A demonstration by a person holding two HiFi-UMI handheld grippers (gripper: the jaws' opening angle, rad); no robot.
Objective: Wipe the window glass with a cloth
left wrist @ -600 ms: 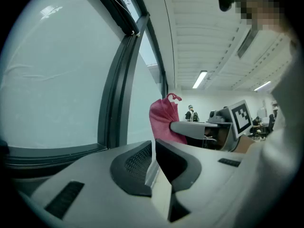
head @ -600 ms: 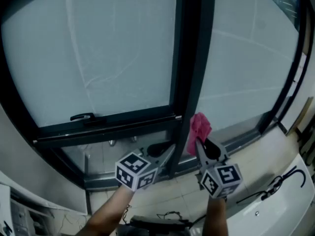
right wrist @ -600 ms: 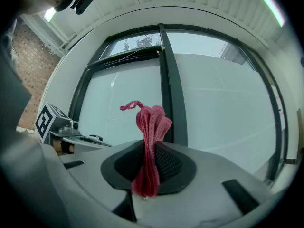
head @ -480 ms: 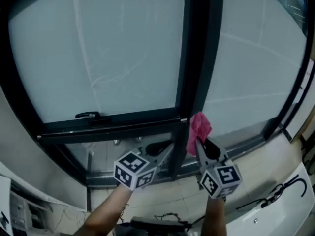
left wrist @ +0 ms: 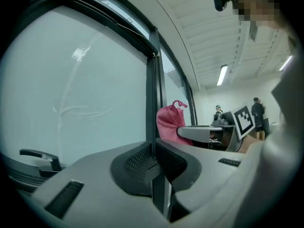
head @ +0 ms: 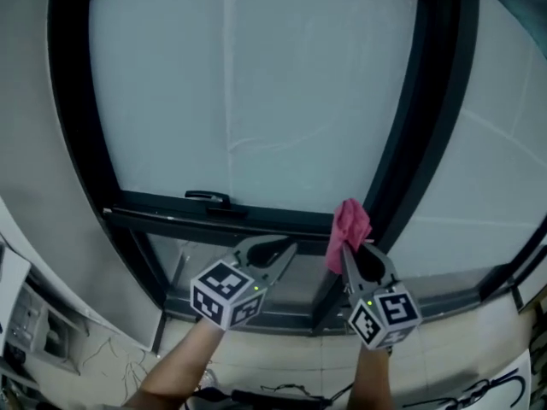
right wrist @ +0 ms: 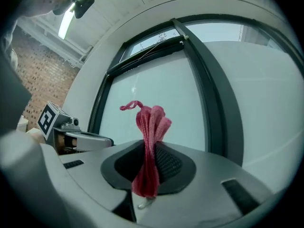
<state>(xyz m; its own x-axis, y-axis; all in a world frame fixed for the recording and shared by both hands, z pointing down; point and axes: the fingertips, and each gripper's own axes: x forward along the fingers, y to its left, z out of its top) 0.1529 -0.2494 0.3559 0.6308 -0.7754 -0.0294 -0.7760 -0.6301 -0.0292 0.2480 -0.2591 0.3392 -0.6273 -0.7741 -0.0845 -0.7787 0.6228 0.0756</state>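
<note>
As dark frames (head: 417,118) cross it, window glass (head: 256,101) looks milky.

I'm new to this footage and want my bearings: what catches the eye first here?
The bright pink cloth stands out, pinched upright in the shut right claw by the dark mullion. Behind it the big pale window glass fills the view, with a black handle at its lower edge. The left claw is shut and empty alongside the right one.
</note>
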